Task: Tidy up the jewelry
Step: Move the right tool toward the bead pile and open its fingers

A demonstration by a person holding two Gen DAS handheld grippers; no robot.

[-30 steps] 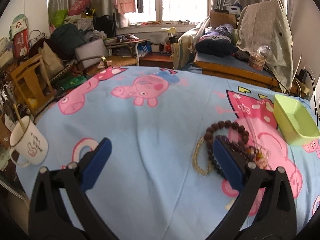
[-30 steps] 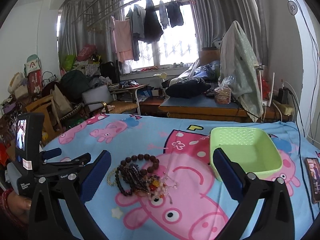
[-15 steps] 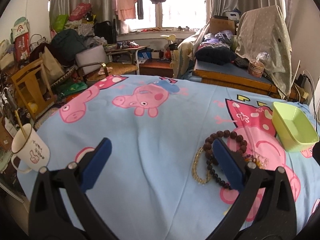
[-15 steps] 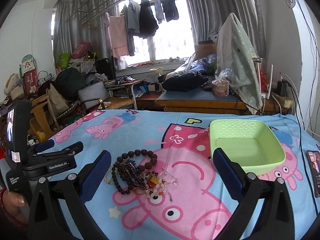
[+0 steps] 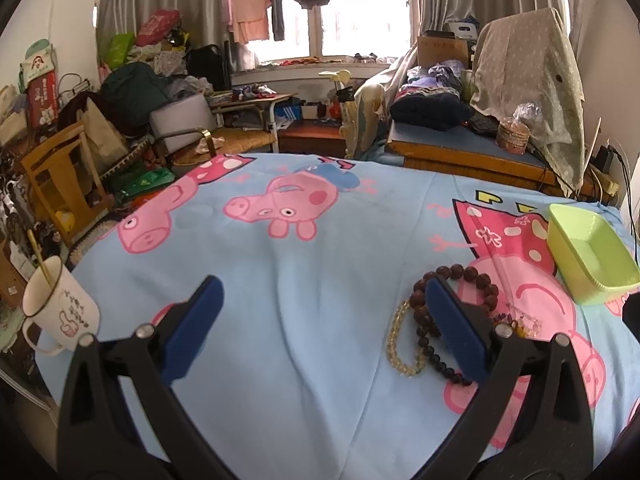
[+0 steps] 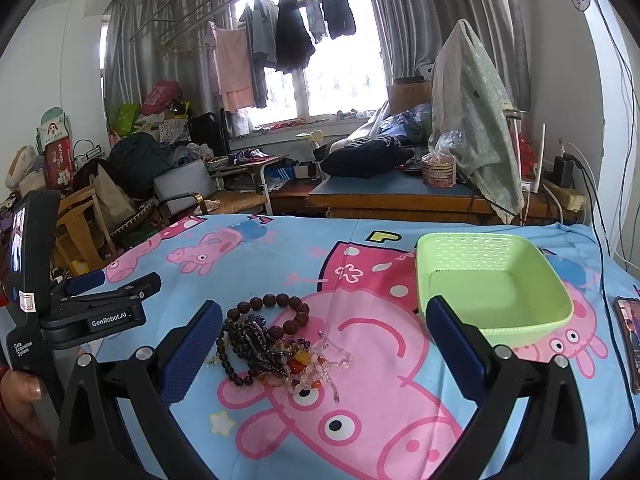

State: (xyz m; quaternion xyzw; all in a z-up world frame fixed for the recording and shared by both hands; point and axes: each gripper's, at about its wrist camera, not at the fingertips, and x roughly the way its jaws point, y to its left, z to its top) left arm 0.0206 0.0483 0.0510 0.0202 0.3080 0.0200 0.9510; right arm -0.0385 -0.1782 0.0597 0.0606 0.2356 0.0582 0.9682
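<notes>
A heap of bead bracelets and necklaces [image 6: 276,340] lies on the blue pig-print sheet [image 6: 400,380]: large brown beads, dark purple beads, a pale yellow strand and small colored stones. A light green basket [image 6: 492,292] stands empty to its right. My right gripper [image 6: 320,344] is open, above and in front of the heap. My left gripper [image 5: 316,324] is open over bare sheet; the heap [image 5: 440,320] lies at its right finger, and the basket [image 5: 588,256] is far right. The left gripper also shows in the right wrist view [image 6: 96,304].
A white mug [image 5: 56,312] with a straw stands at the sheet's left edge. A phone [image 6: 628,336] lies at the right edge. Beyond the sheet are a wooden desk [image 6: 400,200], chairs and piled clothes under a window.
Both cameras have tilted up and drawn back slightly, so the room shows more. The heap and basket have not moved. Both grippers stay open.
</notes>
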